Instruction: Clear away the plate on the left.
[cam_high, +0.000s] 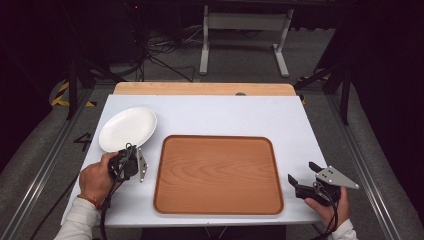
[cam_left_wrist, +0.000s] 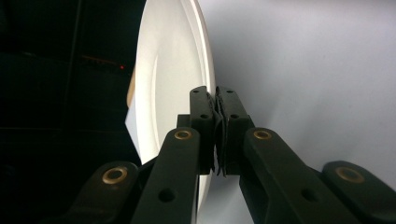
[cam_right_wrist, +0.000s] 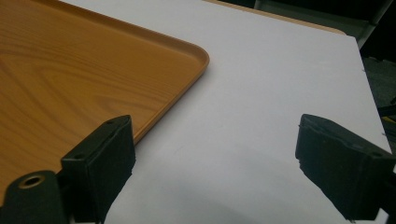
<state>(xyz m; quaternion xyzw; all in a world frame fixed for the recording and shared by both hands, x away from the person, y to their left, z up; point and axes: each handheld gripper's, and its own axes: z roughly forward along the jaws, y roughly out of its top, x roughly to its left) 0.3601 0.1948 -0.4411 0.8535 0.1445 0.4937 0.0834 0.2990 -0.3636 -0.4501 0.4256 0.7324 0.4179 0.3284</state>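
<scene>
Now L claw (cam_left_wrist: 217, 105) grips plate (cam_high: 127, 128) rim.

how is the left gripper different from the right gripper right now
The left gripper has its black jaws closed on the rim of the round white plate; the right gripper has its jaws wide apart, holding nothing. The left sits beside the rectangular wooden tray's left edge, the right off its right edge. Both are hand-held.

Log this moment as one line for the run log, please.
left tongs: shut on white plate rim | right tongs: open, empty, beside wooden tray | tray: empty
</scene>
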